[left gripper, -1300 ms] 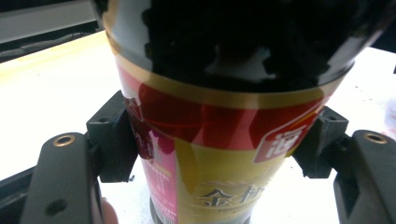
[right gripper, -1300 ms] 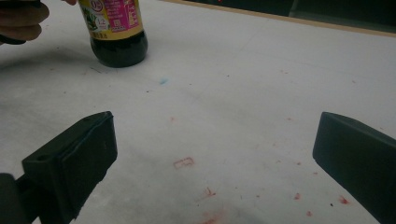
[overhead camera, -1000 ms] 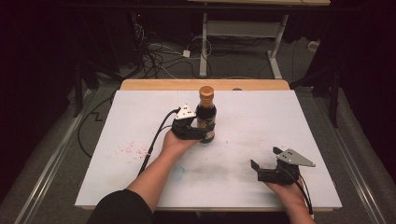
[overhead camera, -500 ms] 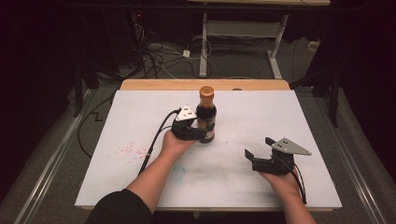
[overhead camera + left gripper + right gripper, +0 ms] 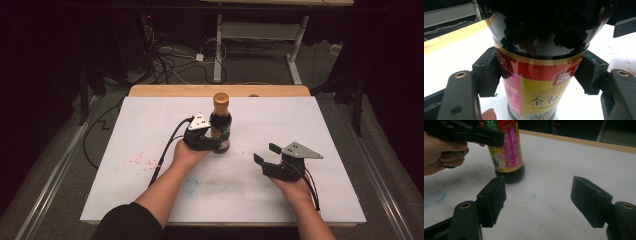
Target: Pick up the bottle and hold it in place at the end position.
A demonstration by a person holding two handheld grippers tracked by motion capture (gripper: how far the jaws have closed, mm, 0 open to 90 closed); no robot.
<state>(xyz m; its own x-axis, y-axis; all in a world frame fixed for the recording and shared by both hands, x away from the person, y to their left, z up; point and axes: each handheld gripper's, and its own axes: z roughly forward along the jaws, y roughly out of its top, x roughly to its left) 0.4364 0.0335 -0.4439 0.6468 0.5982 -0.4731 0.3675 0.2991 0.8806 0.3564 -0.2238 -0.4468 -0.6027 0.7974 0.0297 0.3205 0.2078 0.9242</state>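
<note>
A dark sauce bottle (image 5: 220, 123) stands upright on the white bench (image 5: 150, 115), a little above the centre of the high view and near the bench's far wooden edge (image 5: 165, 90). It has a brown cap and a red, yellow and pink label. The left claw (image 5: 216, 142) comes at it from the left of the frame and pinches its lower body: in the left gripper view the bottle (image 5: 541, 75) stands between the two black pads, each pressed against a side of the label, and a fingertip (image 5: 489, 115) shows at the bottom edge of that view.

The right claw (image 5: 264, 154) is at the lower right of the high view, held by the right hand (image 5: 295, 189), well apart from the bottle and pointing toward the left of the frame. Its jaws have just been closing, yet they stand spread with nothing between them; in the right gripper view bare white bench (image 5: 554, 165) shows in the gap. That view also has the bottle (image 5: 506, 152) at upper left, with the left hand (image 5: 442, 155) and the left claw's black jaw across its label.

Faint red specks (image 5: 137, 160) mark the bench at the left of the high view, and a pale blue smudge (image 5: 190, 184) lies lower, near the left forearm.
</note>
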